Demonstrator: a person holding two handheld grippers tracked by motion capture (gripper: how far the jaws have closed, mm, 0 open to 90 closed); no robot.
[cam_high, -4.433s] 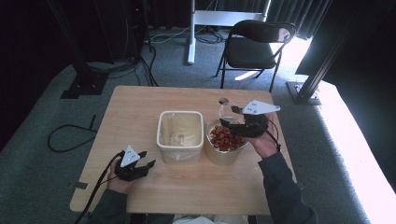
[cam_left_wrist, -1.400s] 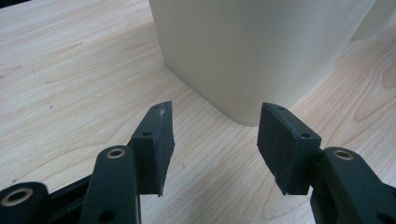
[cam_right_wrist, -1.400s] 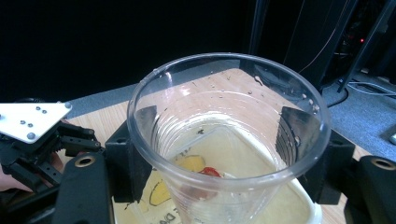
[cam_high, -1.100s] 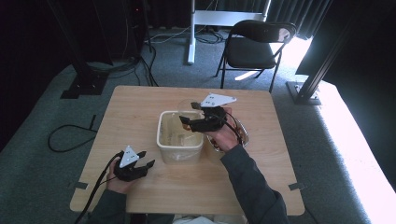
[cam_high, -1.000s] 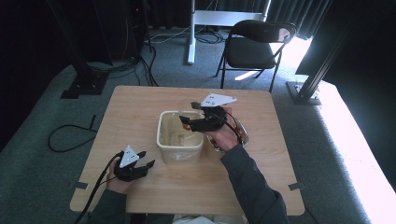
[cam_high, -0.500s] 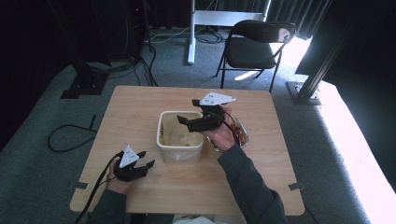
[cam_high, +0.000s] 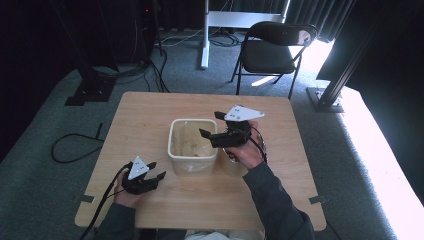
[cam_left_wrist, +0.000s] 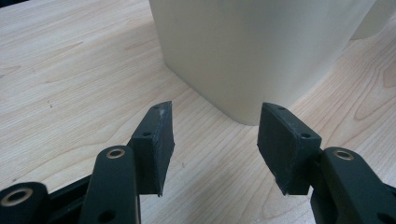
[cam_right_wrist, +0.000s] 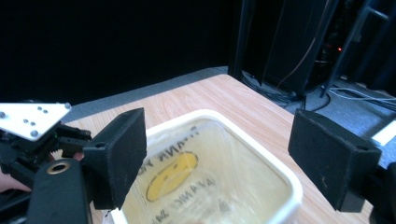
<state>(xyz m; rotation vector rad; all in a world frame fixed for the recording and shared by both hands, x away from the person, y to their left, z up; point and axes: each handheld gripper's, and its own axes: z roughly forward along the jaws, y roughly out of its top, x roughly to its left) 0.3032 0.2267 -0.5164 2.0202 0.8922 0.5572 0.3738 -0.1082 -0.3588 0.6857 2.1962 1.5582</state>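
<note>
High view: right tongs (cam_high: 209, 125), over the bowl of red bits seconds ago, now hover above the tub (cam_high: 193, 145), jaws open and empty, just closing partway; likely dropped. Left tongs (cam_high: 152, 170) rest wide.

A square tub (cam_high: 193, 153) is sitting near the middle of the table (cam_high: 150, 112), with a round bowl (cam_high: 232, 165) touching its right side. The right gripper (cam_high: 209, 124) is hovering over the tub's right rim, while the left gripper (cam_high: 156, 170) is resting on the table at the tub's near left corner (just beside its wall). A folding chair (cam_high: 272, 47) is standing on the floor beyond the table's far edge.
</note>
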